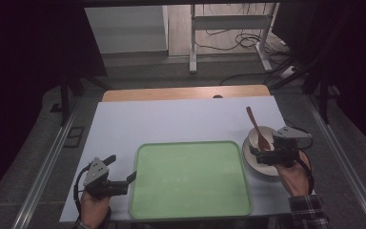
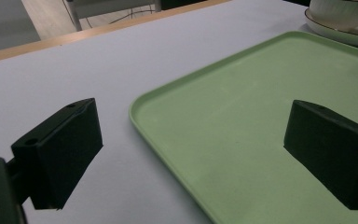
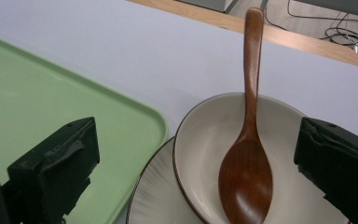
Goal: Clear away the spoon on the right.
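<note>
- Tray (image 1: 190,179): a light green one with rounded corners lies flat on the white tabletop (image 1: 171,119), near the person's edge, nothing on it.
- Left gripper (image 1: 124,168) sits just off the tray's left rim, held in the left hand (image 1: 95,202); its jaws stand wide apart, holding nothing. In the left gripper view one jaw hangs over the bare tabletop and the other over the tray (image 2: 242,126), so the rim runs between them.
- Right gripper (image 1: 262,155), held in the right hand (image 1: 295,176), hovers over the crockery just right of the tray, jaws spread wide and gripping nothing.
- Bowl (image 3: 214,154): cream with a dark rim, it rests on a plate (image 3: 149,200) of the same colour.
- Wooden spoon (image 3: 247,168) lies in the bowl, handle leaning over the far rim, between the right gripper's jaws but touching neither.
</note>
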Demonstrator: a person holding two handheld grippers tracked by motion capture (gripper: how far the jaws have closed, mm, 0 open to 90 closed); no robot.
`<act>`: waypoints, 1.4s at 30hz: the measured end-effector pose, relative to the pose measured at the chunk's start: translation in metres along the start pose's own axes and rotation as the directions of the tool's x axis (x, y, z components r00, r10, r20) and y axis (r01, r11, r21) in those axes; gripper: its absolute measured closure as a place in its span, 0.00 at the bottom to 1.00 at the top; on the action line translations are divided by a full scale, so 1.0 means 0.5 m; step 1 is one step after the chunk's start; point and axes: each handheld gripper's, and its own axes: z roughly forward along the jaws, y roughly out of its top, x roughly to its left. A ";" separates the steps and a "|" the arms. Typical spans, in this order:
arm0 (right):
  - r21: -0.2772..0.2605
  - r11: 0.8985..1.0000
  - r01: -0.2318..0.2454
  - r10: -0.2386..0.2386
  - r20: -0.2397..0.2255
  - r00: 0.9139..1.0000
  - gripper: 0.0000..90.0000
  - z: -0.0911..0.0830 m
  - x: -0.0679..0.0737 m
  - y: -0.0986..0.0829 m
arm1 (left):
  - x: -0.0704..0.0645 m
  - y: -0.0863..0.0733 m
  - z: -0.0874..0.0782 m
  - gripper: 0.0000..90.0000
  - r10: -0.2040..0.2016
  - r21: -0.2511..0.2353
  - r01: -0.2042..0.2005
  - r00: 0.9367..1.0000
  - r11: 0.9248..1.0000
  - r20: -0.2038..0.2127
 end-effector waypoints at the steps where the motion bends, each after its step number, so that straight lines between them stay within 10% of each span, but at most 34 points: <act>1: -0.001 1.000 -0.002 0.002 0.001 1.000 0.00 0.002 -0.002 0.002 | 0.000 0.000 0.000 0.04 0.001 0.001 -0.001 1.000 1.000 0.000; 32: 0.144 0.987 -0.070 0.063 0.048 0.997 0.03 0.124 -0.058 0.074 | -0.001 0.001 0.002 0.02 0.006 0.010 -0.006 1.000 1.000 0.003; 42: 0.214 0.975 -0.058 0.041 0.083 0.996 0.49 0.152 -0.078 0.095 | -0.001 0.000 0.003 0.02 0.013 0.017 -0.013 1.000 1.000 0.005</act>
